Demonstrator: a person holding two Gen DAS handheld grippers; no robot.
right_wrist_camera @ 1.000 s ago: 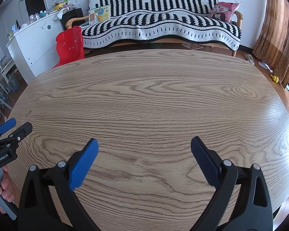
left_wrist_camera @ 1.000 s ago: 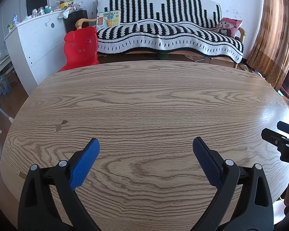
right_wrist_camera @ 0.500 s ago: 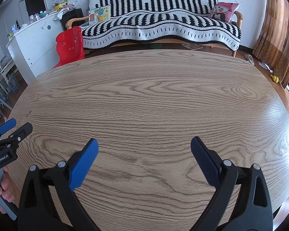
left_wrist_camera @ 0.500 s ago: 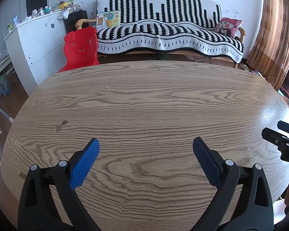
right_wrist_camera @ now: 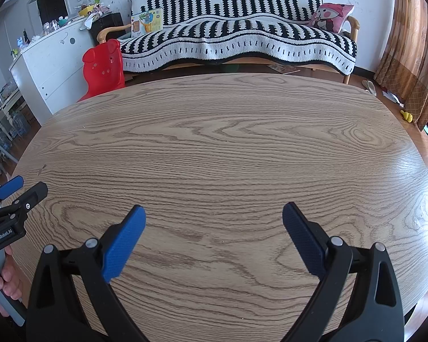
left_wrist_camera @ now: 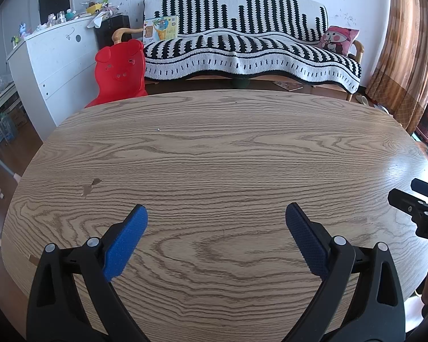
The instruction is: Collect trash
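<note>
No trash can be made out on the wood-grain surface (left_wrist_camera: 214, 154); only a tiny pale speck (left_wrist_camera: 157, 128) lies on its far part, too small to identify, and a small dark chip (left_wrist_camera: 90, 186) marks the veneer on the left side of the surface.

The left tool (left_wrist_camera: 215, 222) hovers over the near part of the surface with its two blue-padded fingers (left_wrist_camera: 125, 242) spread wide apart and nothing between them. The right tool (right_wrist_camera: 214, 222) sits the same way over the near part of the surface, jaws spread, blue pads (right_wrist_camera: 124, 240) bare and gripping nothing. Each tool shows at the edge of the other's view: the left one at the near left edge of the surface, a hand (right_wrist_camera: 2, 279) wrapped round its handle, and the right one at the near right edge.

Beyond the far edge of the surface stands a sofa (left_wrist_camera: 242, 54) draped in a black-and-white patterned throw, with a pink cushion (left_wrist_camera: 338, 40) at its right end and a picture book (left_wrist_camera: 160, 28) propped at its left end. A red pig-shaped chair (left_wrist_camera: 119, 71) stands just beyond the far left edge of the surface, beside a white cabinet (left_wrist_camera: 51, 65) with clutter on top. Brown curtains (left_wrist_camera: 405, 51) hang to the right of the surface.
</note>
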